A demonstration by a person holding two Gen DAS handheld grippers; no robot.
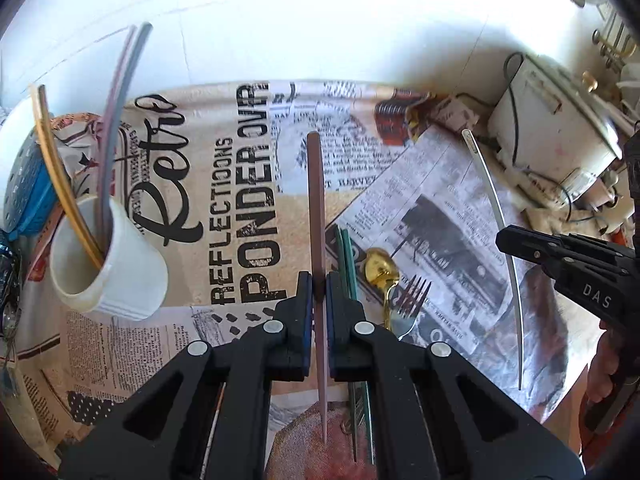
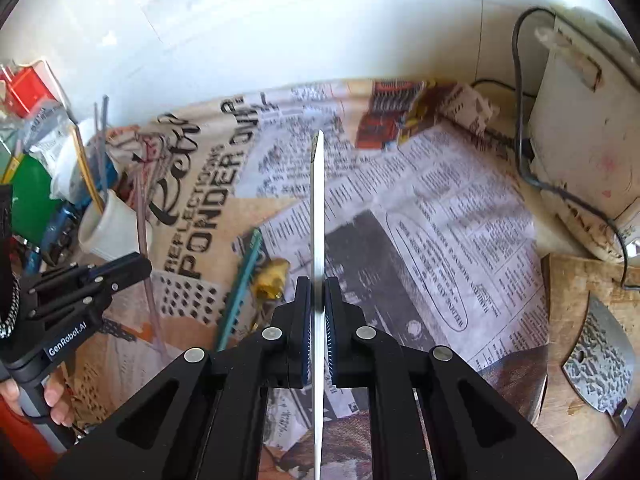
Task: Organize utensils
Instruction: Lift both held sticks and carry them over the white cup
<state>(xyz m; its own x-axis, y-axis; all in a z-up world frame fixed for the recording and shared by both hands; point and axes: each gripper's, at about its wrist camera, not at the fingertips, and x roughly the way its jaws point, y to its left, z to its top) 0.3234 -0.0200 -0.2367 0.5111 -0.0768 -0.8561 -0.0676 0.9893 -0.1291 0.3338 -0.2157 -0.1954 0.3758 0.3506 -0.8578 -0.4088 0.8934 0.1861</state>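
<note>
My left gripper (image 1: 319, 286) is shut on a brown chopstick (image 1: 315, 200) that points away over the newspaper-print cloth. My right gripper (image 2: 318, 290) is shut on a white chopstick (image 2: 318, 208), which also shows in the left wrist view (image 1: 494, 204). A white cup (image 1: 120, 264) at the left holds a gold, a grey and a mauve chopstick (image 1: 116, 120). On the cloth lie green chopsticks (image 1: 345, 256), a gold spoon (image 1: 380, 268) and a fork (image 1: 412, 300). The cup (image 2: 108, 228) and the green chopsticks (image 2: 240, 284) also show in the right wrist view.
A white appliance (image 1: 548, 128) with a black cord stands at the back right. A blue perforated container (image 1: 24, 192) lies left of the cup. A wooden board (image 2: 580, 280) with a patterned cleaver blade (image 2: 600, 356) is at the right. A white wall runs behind.
</note>
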